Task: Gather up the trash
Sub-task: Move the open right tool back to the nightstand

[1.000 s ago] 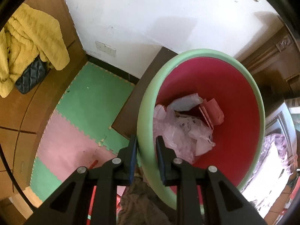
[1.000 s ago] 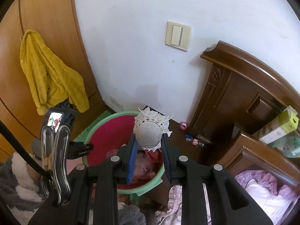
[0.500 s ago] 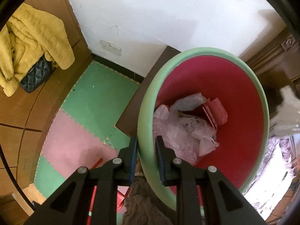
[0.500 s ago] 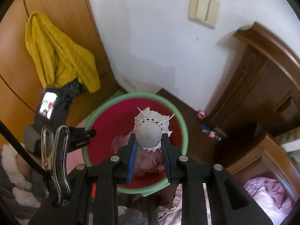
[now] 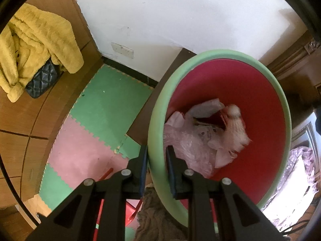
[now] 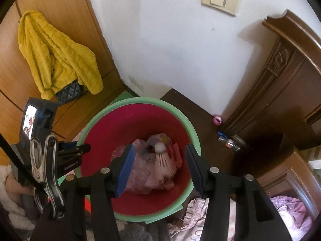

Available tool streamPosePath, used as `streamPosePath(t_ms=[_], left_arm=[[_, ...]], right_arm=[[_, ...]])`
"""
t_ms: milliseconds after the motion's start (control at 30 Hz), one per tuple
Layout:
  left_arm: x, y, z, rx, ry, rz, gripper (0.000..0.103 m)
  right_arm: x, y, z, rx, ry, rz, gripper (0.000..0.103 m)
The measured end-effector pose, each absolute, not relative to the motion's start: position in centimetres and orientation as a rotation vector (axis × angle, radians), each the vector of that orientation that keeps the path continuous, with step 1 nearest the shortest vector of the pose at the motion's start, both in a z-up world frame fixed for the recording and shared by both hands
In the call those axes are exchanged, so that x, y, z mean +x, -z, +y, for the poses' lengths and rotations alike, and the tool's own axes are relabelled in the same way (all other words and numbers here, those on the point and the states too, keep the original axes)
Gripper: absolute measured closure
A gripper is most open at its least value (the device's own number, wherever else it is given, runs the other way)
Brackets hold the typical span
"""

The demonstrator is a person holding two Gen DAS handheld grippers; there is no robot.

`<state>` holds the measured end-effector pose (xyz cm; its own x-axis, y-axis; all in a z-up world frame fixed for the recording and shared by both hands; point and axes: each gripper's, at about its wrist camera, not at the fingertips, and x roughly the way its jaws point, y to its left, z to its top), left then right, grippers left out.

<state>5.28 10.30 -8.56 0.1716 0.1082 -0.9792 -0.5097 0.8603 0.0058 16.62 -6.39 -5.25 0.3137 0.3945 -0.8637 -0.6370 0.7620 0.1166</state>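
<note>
A trash bin [image 5: 278,92] with a green rim and red inside fills the left wrist view. My left gripper [image 5: 156,156] is shut on its near rim. Inside lie pink plastic bags [image 5: 186,140] and scraps. A white shuttlecock [image 6: 163,158] lies on that trash, blurred in the left wrist view [image 5: 234,124]. In the right wrist view my right gripper [image 6: 158,164] hangs above the bin [image 6: 192,132], its jaws opening wide with nothing pressed between them; the shuttlecock is well below them.
A yellow jacket [image 6: 58,56] and a dark quilted bag [image 6: 69,94] hang on the wooden wardrobe at left. Green and pink foam mats [image 5: 100,110] cover the floor. A dark wooden bed frame [image 6: 280,92] stands at right, with a small bottle [image 6: 228,141] at its foot.
My right gripper came down over the bin, opened and let go of the shuttlecock, which dropped onto the trash. The left gripper kept its hold on the rim.
</note>
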Motion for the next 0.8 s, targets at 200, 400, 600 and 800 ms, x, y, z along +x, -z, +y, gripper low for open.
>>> streamPosePath(t_ms=[200, 400, 600, 800], left_arm=[[5.4, 8.5, 10.3, -0.37, -0.471, 1.334, 0.086], [5.4, 8.5, 10.1, -0.366, -0.492, 1.332, 0.086], [5.5, 8.5, 10.0, -0.368, -0.509, 1.334, 0.086], [5.7, 8.6, 9.6, -0.324, -0.518, 1.345, 0.087]], right_arm=[[17.6, 6.1, -5.9, -0.289, -0.703, 1.092, 0.05], [18.9, 6.7, -6.5, -0.268, -0.71, 1.127, 0.05], [20.5, 7.0, -8.1, -0.251, -0.671, 1.129, 0.05], [23.3, 6.4, -11.6, -0.234, -0.562, 1.116, 0.05]])
